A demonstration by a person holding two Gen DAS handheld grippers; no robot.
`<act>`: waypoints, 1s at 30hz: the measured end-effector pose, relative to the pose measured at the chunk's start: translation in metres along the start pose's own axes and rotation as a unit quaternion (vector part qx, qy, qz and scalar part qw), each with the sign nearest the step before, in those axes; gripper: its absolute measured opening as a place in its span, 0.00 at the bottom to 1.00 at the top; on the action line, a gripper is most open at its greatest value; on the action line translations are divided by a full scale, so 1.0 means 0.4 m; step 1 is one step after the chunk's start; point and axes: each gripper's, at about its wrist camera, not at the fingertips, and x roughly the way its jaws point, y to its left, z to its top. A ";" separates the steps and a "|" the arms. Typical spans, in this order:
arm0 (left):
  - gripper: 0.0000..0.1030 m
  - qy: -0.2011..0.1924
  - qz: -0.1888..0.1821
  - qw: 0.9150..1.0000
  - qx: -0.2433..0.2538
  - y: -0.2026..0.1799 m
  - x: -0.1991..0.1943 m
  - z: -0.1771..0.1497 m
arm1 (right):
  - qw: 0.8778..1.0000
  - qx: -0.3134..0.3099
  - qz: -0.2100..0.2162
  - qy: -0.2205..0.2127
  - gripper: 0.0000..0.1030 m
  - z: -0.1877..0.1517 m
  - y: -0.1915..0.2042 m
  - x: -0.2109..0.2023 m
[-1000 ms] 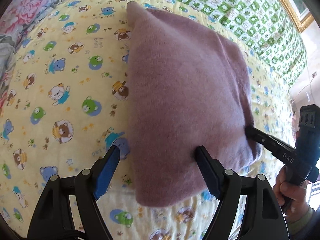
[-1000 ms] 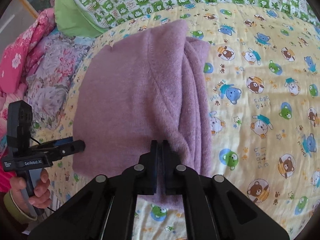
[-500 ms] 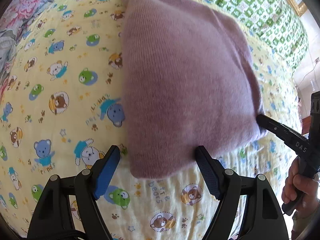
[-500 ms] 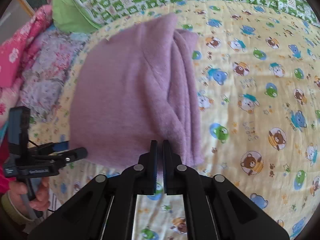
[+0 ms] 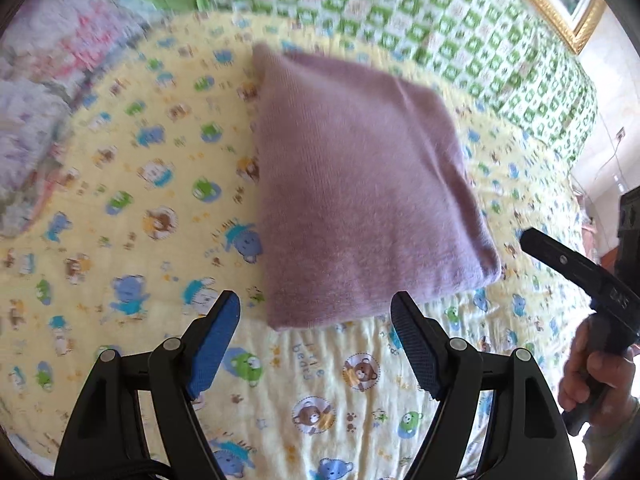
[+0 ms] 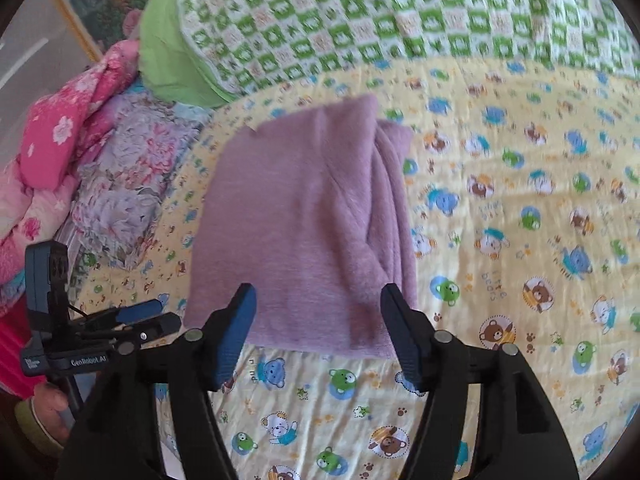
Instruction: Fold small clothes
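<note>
The biggest thing I see is the yellow bear-print sheet (image 5: 120, 240) across the bed, with a green checked quilt (image 6: 400, 20) bunched along its far edge and pink floral bedding (image 6: 60, 132) heaped at one side. On the sheet lies the folded mauve garment (image 5: 360, 200) — a flat, rough rectangle, its layered folds stacked along one long edge in my right wrist view. My left gripper (image 5: 316, 320) hangs just short of its near edge, fingers spread wide, gripping nothing. My right gripper (image 6: 318, 312) sits likewise at the near edge — fingers apart, empty, clear of the cloth.
</note>
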 end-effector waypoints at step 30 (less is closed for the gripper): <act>0.83 -0.132 0.102 0.975 0.147 -0.116 -0.184 -0.182 | 0.987 -0.130 -0.054 -0.078 0.96 -0.223 0.148 -0.155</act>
